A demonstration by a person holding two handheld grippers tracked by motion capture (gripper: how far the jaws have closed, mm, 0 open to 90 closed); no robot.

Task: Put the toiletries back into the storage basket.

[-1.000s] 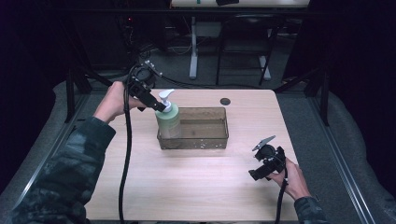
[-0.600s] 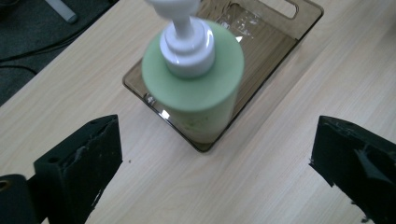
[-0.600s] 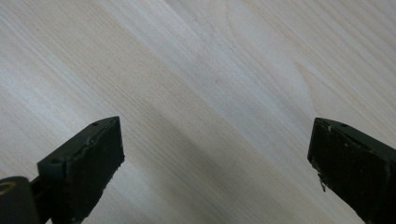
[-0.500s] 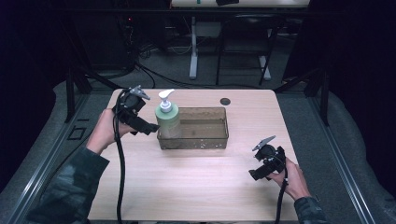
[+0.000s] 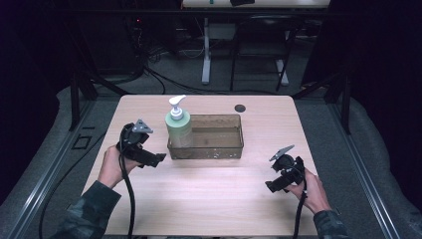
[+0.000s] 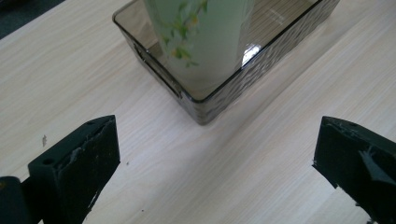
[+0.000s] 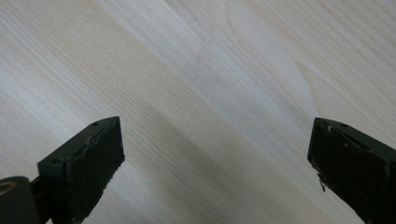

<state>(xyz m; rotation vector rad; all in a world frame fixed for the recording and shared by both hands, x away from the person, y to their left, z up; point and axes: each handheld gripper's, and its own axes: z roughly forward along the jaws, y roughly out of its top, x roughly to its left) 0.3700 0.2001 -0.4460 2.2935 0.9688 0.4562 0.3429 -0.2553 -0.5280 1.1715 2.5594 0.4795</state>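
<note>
A pale green pump bottle (image 5: 179, 127) with a white pump head stands upright in the left end of a smoky clear tray (image 5: 214, 150) at the table's middle. My left gripper (image 5: 156, 160) hovers low just left of the tray. It is open, its jaws have just been opening, and nothing is between them. In the left gripper view (image 6: 215, 163) the bottle (image 6: 205, 42) and the tray corner (image 6: 224, 100) lie ahead, apart from the jaws. My right gripper (image 5: 271, 187) rests open near the front right of the table, over bare wood (image 7: 215, 163).
A small black round disc (image 5: 240, 107) lies on the table behind the tray. Cables trail from both grippers toward the person. Bare light wood stretches in front of the tray between the two hands. Dark floor and table legs lie beyond the far edge.
My left gripper has let go of the pump bottle, opened, and moved left and down toward the person. The bottle now stands alone in the tray. The right gripper has kept still.
</note>
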